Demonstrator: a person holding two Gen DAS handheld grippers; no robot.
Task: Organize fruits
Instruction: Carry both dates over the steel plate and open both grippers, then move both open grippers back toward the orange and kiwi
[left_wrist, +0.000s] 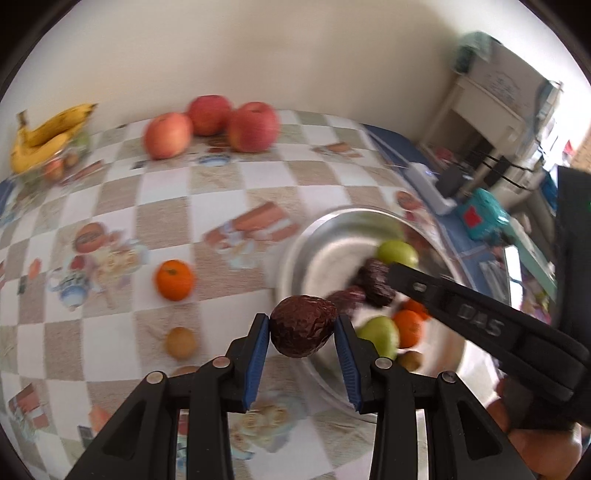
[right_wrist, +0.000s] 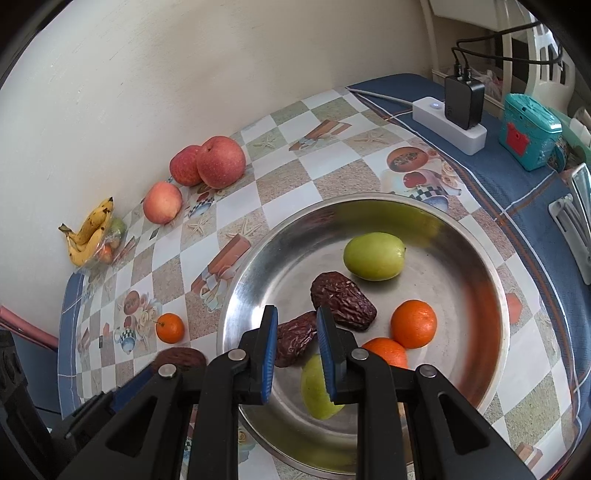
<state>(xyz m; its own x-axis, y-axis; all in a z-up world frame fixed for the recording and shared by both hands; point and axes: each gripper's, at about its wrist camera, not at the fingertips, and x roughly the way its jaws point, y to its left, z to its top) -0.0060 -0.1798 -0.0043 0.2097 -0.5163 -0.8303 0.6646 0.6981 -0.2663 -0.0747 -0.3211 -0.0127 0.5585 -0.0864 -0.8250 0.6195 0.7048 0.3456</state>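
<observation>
Seen from the left wrist, bananas (left_wrist: 44, 142) lie at the upper left of the frame and three apples (left_wrist: 210, 125) line the wall at top centre. A loose orange (left_wrist: 174, 280) and a small brown fruit (left_wrist: 180, 343) wait on the checked tablecloth (left_wrist: 229, 177) at centre left. At lower centre, the left gripper (left_wrist: 302, 326) pinches a wrinkled dried date (left_wrist: 301, 325) between its blue pads, above the near rim of the steel plate (left_wrist: 325, 229). The right gripper (right_wrist: 296, 325) reaches in from the right over the dish.

Seen from the right wrist, its jaws stand nearly closed and hold nothing. They hover over the plate's near side, where two dates (right_wrist: 341, 299), two green fruits (right_wrist: 373, 256) and two oranges (right_wrist: 413, 324) already rest.

The grip looks shallow, at the pad tips only. A slack squeeze could let the date slip and fall short onto the cloth. With both tools crowding the same rim, a careless swing might knock one against the other. A hard drop could set the round fruits rolling on the smooth metal.
</observation>
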